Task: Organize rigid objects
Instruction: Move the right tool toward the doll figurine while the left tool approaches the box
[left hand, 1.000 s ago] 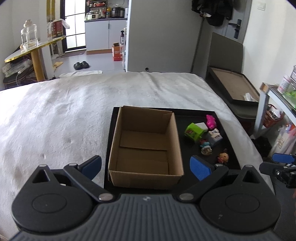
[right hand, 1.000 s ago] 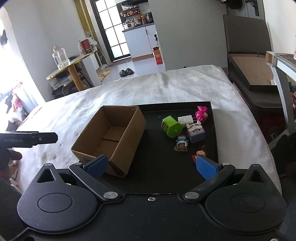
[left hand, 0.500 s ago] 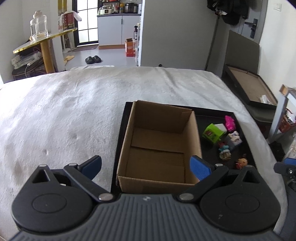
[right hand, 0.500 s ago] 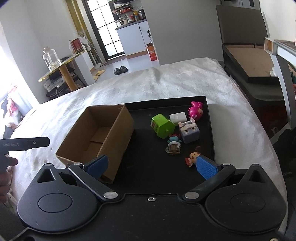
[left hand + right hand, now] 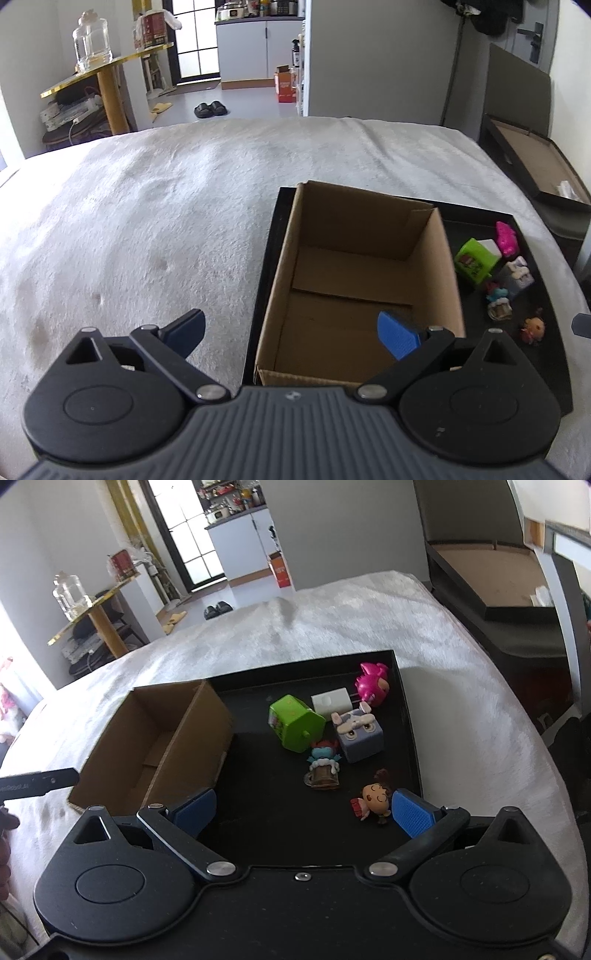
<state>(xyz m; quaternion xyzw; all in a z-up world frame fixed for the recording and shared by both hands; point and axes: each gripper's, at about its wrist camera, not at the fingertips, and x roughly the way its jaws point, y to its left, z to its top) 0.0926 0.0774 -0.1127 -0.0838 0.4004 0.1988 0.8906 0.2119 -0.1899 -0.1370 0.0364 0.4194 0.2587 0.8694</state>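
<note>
Right wrist view: your right tongs (image 5: 303, 808) gape wide, empty, with the doll (image 5: 373, 798) at 3 o'clock beside one pad. Close off-centre and it may skid across the tray (image 5: 400, 686). Left tongs (image 5: 291, 328), also wide and empty, straddle the box (image 5: 362, 273) wall and could snag it.

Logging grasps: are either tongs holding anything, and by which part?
Nothing is held. The left tongs and right tongs are both open and empty.

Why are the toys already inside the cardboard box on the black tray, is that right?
Not quite. The cardboard box holds nothing, as the left wrist view shows. The toys lie beside it on the black tray; the box does stand on that tray.
</note>
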